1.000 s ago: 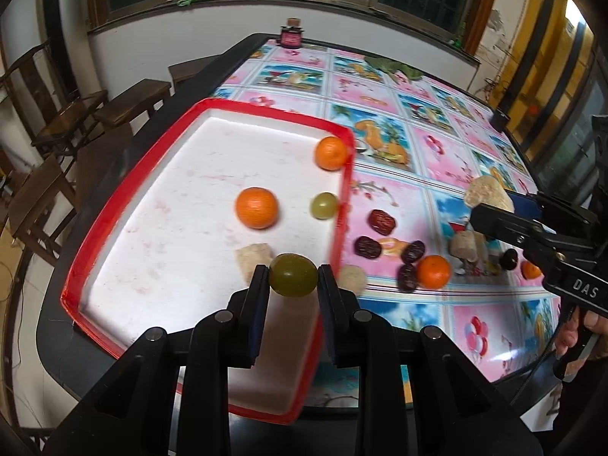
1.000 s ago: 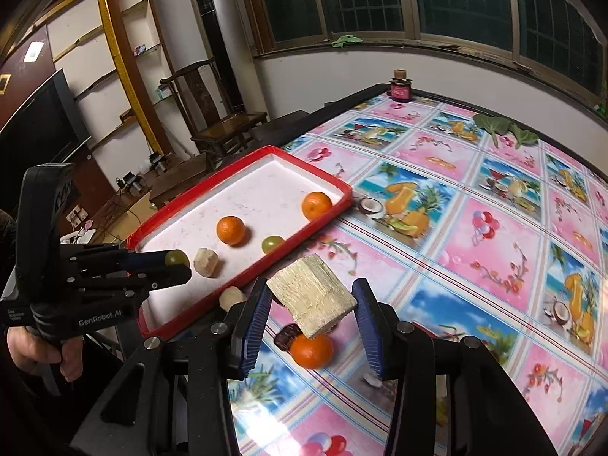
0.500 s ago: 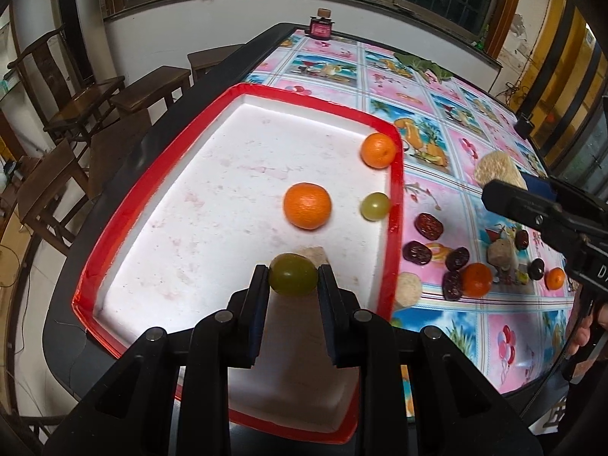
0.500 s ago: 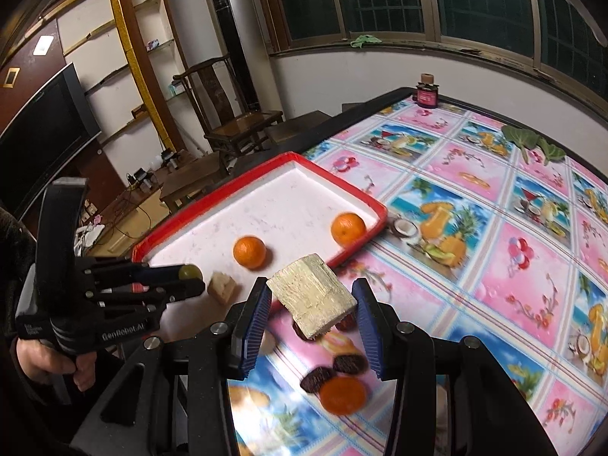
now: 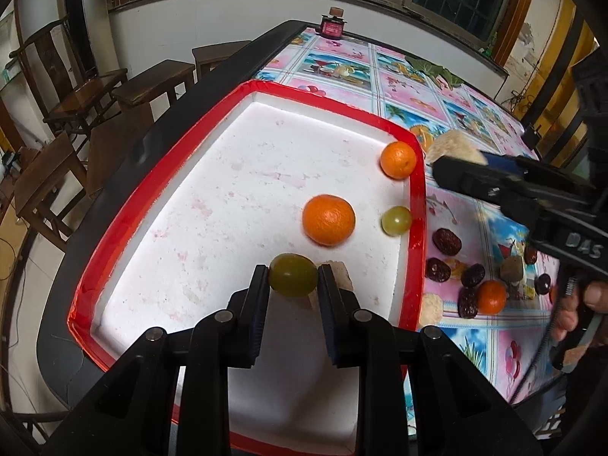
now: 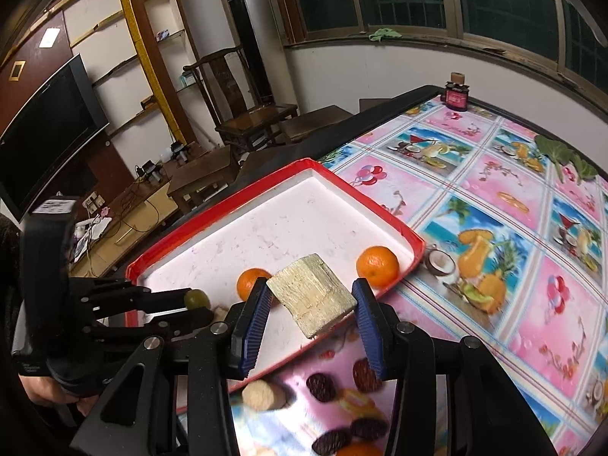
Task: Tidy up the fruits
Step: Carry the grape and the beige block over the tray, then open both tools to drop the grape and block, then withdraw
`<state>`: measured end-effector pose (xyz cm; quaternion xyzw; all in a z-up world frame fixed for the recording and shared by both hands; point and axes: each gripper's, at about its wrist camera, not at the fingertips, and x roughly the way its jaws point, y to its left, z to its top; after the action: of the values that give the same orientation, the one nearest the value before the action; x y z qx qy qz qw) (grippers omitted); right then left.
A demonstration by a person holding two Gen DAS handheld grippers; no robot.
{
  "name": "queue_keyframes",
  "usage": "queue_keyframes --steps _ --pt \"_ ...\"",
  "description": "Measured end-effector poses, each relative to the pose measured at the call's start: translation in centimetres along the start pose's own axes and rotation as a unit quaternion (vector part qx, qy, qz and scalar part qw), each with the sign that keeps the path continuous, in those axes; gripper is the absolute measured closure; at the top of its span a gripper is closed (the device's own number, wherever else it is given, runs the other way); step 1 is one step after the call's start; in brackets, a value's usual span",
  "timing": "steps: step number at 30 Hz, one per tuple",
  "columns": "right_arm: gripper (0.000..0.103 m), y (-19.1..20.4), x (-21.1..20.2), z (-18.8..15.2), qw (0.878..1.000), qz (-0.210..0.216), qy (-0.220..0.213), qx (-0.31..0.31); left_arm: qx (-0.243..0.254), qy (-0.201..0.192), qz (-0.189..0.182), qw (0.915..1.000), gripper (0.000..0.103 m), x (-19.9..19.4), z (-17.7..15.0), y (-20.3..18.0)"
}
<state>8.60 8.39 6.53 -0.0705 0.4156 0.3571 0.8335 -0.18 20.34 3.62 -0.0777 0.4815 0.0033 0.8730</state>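
Note:
My left gripper (image 5: 292,277) is shut on a green grape (image 5: 292,274) and holds it above the near part of the red-rimmed white tray (image 5: 125,174). In the tray lie two tangerines (image 5: 328,220), (image 5: 398,159), another green grape (image 5: 396,220) and a beige chunk (image 5: 342,271) partly hidden behind my fingers. My right gripper (image 6: 311,300) is shut on a pale fibrous block (image 6: 311,300) and holds it over the tray's right rim (image 6: 380,209); it also shows in the left wrist view (image 5: 456,148).
On the patterned tablecloth right of the tray lie several dark dates (image 5: 446,241), a tangerine (image 5: 491,296), a beige chunk (image 5: 513,269) and a round beige slice (image 5: 429,306). A small red jar (image 5: 332,26) stands at the table's far edge. Wooden chairs (image 5: 87,87) stand left.
Both grippers have moved left towards the tray. My left gripper now holds the grape lower and further over the tray; my right gripper has carried the block from above the dates to the tray's rim.

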Motion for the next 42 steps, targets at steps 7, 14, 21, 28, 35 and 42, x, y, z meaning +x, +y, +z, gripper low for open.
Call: queue_keyframes --steps 7,14,21,28,35,42 --pt "0.058 -1.1 3.2 0.7 1.0 0.002 0.018 0.016 -0.006 0.005 0.004 1.0 0.08 0.7 0.3 0.9" --pt "0.058 -1.6 5.6 1.0 0.999 -0.004 0.034 0.021 -0.011 0.016 0.004 0.9998 0.08 1.9 0.3 1.3" --pt "0.058 -1.1 6.5 1.2 0.999 0.001 0.031 0.009 -0.014 0.018 0.001 0.9998 0.08 2.5 0.6 1.2" --pt "0.058 -0.4 7.4 1.1 0.999 0.012 0.04 0.004 -0.011 0.017 0.002 0.9998 0.08 2.5 0.6 1.2" --pt "0.057 -0.5 8.3 0.5 0.999 0.001 0.049 0.0 -0.008 0.017 0.003 0.9998 0.079 2.5 0.6 1.0" --pt "0.056 -0.1 8.2 0.1 0.999 -0.008 0.051 -0.01 -0.009 0.018 0.005 0.9998 0.079 2.6 0.6 0.8"
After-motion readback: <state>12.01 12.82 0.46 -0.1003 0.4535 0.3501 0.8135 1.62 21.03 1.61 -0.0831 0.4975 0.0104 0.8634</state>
